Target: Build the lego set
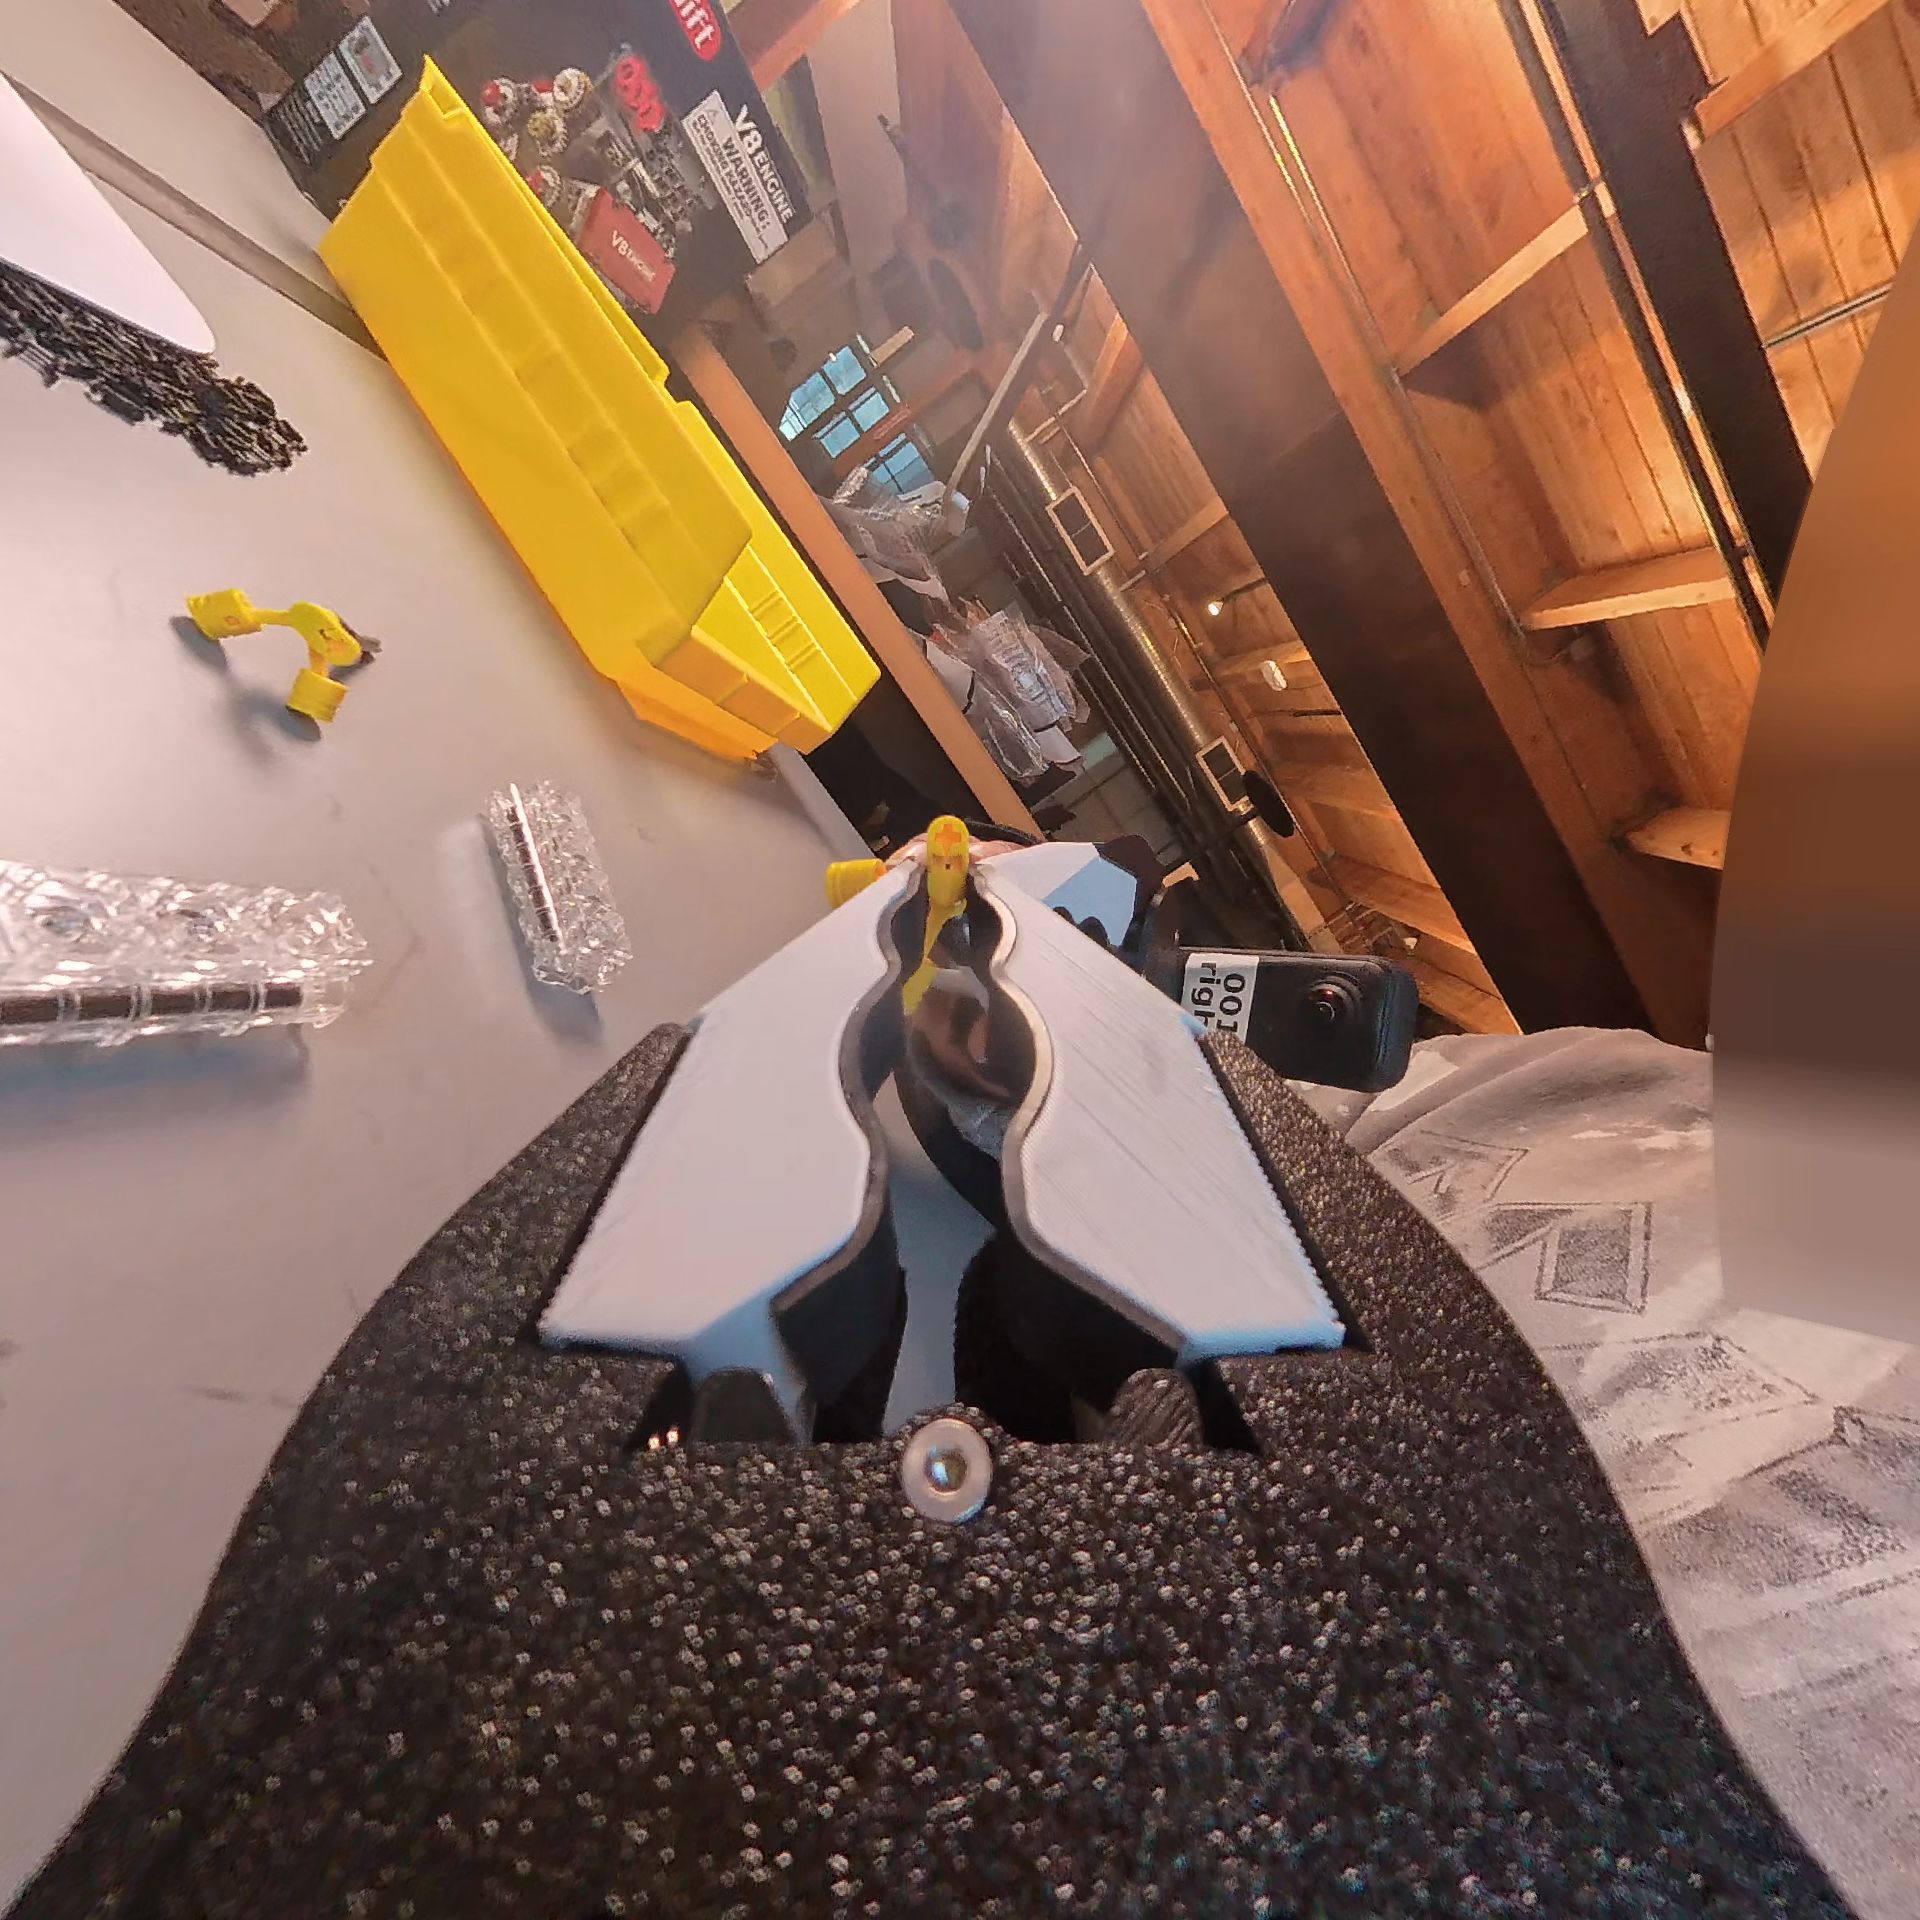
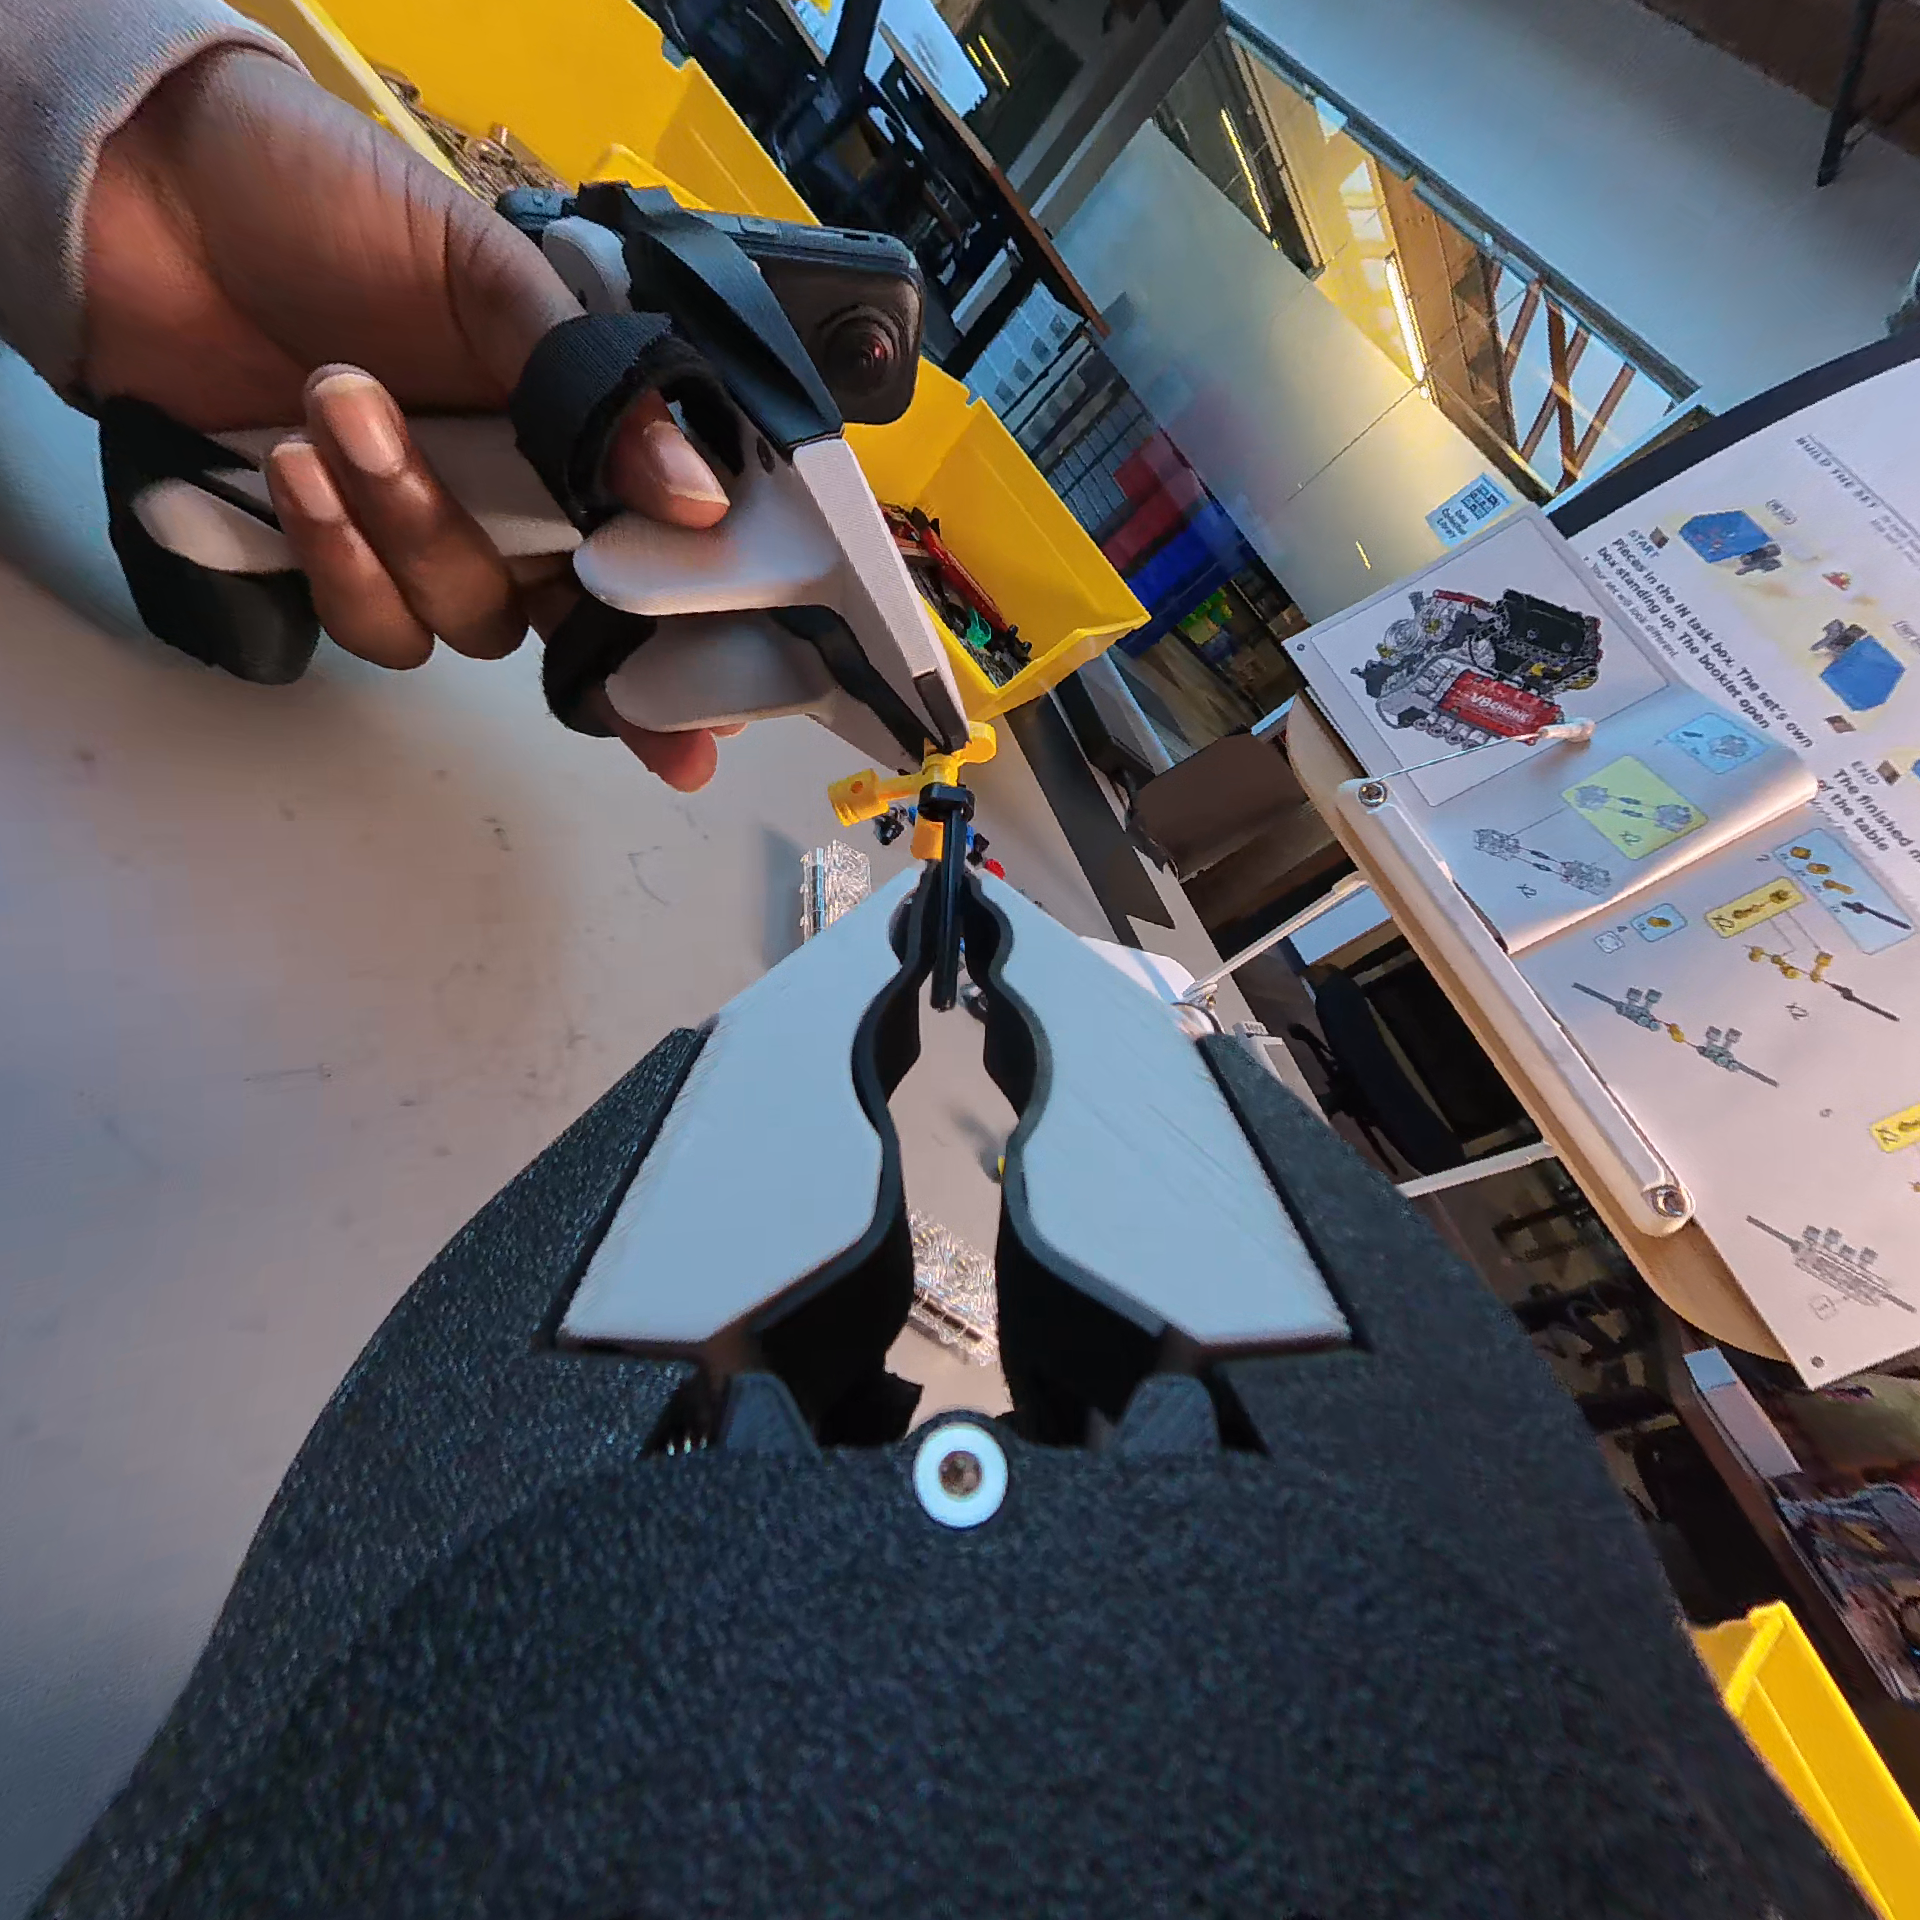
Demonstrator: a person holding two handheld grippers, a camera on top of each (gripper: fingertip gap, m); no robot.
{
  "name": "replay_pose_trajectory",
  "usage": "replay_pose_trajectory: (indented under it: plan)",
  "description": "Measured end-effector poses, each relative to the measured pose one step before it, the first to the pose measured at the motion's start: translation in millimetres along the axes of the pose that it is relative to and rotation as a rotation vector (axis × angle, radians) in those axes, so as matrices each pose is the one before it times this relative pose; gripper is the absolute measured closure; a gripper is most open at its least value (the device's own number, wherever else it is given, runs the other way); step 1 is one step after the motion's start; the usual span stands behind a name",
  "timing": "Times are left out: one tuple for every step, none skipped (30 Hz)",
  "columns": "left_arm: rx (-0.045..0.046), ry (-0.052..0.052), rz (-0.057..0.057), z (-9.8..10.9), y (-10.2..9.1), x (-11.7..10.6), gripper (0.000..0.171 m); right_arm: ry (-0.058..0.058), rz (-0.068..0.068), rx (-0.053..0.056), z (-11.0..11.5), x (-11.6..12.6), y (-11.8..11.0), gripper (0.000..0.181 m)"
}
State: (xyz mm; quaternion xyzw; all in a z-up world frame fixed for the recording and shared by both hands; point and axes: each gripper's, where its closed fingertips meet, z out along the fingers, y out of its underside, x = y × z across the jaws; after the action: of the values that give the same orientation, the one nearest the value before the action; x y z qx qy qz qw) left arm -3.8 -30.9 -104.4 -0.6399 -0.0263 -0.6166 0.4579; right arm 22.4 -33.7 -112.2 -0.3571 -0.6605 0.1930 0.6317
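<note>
My left gripper (image 1: 948, 891) is shut on a small yellow connector piece (image 1: 948, 854), held above the grey table (image 1: 312, 1143). In the right wrist view the left gripper (image 2: 938, 740), held by a hand (image 2: 312, 312), pinches the top of this yellow piece (image 2: 940, 771), which has yellow side arms (image 2: 860, 796). My right gripper (image 2: 945, 894) is shut on a thin black axle (image 2: 948, 935) that runs up into the yellow piece. The two grippers meet tip to tip. The right gripper's camera (image 1: 1325, 1003) shows behind the left fingers.
A yellow bin (image 1: 582, 436) and a dark printed box (image 1: 582, 135) stand at the table's back. A second yellow assembly (image 1: 281, 644), clear bags of parts (image 1: 561, 899) (image 1: 156, 956) and a black row of pieces (image 1: 135, 384) lie on the table. An open instruction booklet (image 2: 1662, 831) stands at right. Only a small space, under 4 cm, lies between the two pairs of fingers.
</note>
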Motion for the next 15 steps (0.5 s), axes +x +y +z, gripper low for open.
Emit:
replay_pose_trajectory:
  plan:
    - [-0.00433, -0.0057, 0.0075, -0.18, 0.85, -0.70, 0.165, -0.0031, 0.0019, 0.0070, -0.67, -0.23, -1.14, 0.178]
    - [-0.01193, -0.0082, 0.0165, -0.02, 1.57, -0.69, 0.164, -0.0040, 0.0093, 0.0007, -0.55, -0.04, 0.16, 0.178]
    - [-0.02048, -0.0114, 0.0205, -0.01, 2.02, -0.69, 0.164, -0.0064, 0.0117, 0.0048, -0.75, 0.13, 0.02, 0.178]
    - [-0.01975, -0.0119, 0.0244, 0.11, 1.93, -0.47, 0.164, -0.0049, 0.0138, 0.0066, -0.94, 0.42, -0.28, 0.178]
    - [-0.00870, -0.0043, 0.0128, 0.26, 0.92, 0.31, 0.164, -0.0069, 0.0081, 0.0043, -0.57, 0.09, -0.23, 0.178]
    - [0.00060, 0.0046, -0.0045, 0.14, 0.16, 0.63, 0.164, -0.0108, 0.0023, 0.0038, -0.33, -0.84, -0.11, 0.178]
    - [0.00072, -0.0008, -0.0078, 0.22, 0.77, -0.83, 0.164, -0.0120, 0.0052, 0.0009, -0.20, -1.22, 0.52, 0.178]
    - [0.00277, 0.0000, -0.0054, 0.18, 0.64, -0.73, 0.164, -0.0113, 0.0108, 0.0011, 0.04, -1.28, 0.63, 0.178]
    - [0.00776, 0.0075, -0.0079, 0.08, -0.18, 0.85, 0.164, -0.0083, 0.0150, 0.0052, 0.12, -1.28, 0.10, 0.179]
    - [0.00527, 0.0061, -0.0052, 0.18, -0.32, 0.93, 0.164, -0.0065, 0.0137, 0.0041, 0.29, -1.17, -0.01, 0.179]
    - [-0.00955, 0.0041, 0.0038, 0.75, 1.27, 1.03, 0.164, -0.0030, 0.0089, 0.0069, 0.04, -0.50, -0.59, 0.179]
    - [-0.04765, 0.0059, 0.0160, 4.01, 8.12, 2.13, 0.166, -0.0090, 0.0119, 0.0238, 0.57, -1.41, -4.05, 0.181]
    - [-0.07097, 0.0085, 0.0216, 9.22, 15.41, 3.95, 0.164, -0.0064, 0.0181, 0.0192, 2.71, -2.07, -6.06, 0.181]
    - [0.00459, 0.0058, -0.0042, 6.73, 4.29, 3.17, 0.164, 0.0065, -0.0157, 0.0187, 1.57, 1.09, -5.71, 0.181]
    - [0.04707, -0.0041, -0.0032, 0.17, -6.96, 0.59, 0.165, 0.0294, -0.0212, -0.0075, 0.56, 6.42, -0.93, 0.181]
